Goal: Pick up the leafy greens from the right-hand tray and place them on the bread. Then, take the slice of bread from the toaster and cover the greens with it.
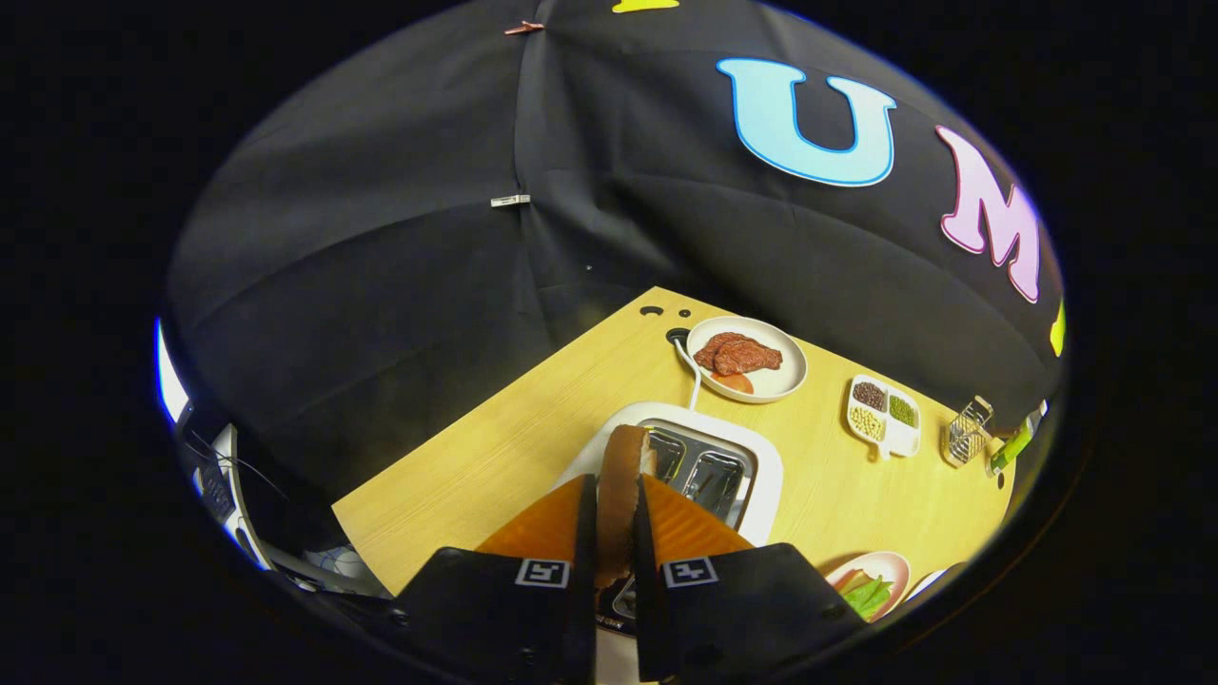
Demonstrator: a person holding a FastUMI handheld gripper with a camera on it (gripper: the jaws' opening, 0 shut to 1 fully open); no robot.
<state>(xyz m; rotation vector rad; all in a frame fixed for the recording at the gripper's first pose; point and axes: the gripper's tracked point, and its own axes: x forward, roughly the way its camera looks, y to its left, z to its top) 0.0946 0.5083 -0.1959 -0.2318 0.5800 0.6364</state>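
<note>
Two fingers of the gripper (614, 495) are pinching the bread slice (623, 476) edge-on, lower centre, above the toaster (752, 485); light, crumbly stuff, probably needing gentle pressure on both faces.

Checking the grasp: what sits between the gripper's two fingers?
In the gripper view, a brown-crusted bread slice stands on edge between the fingers of the gripper, both pressing its faces, above the white toaster.

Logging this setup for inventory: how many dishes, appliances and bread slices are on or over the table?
Dishes: 3 (meat plate, divided dish, greens plate)
Toasters: 1
Bread slices: 1, clamped in the gripper
Total: 5
</note>
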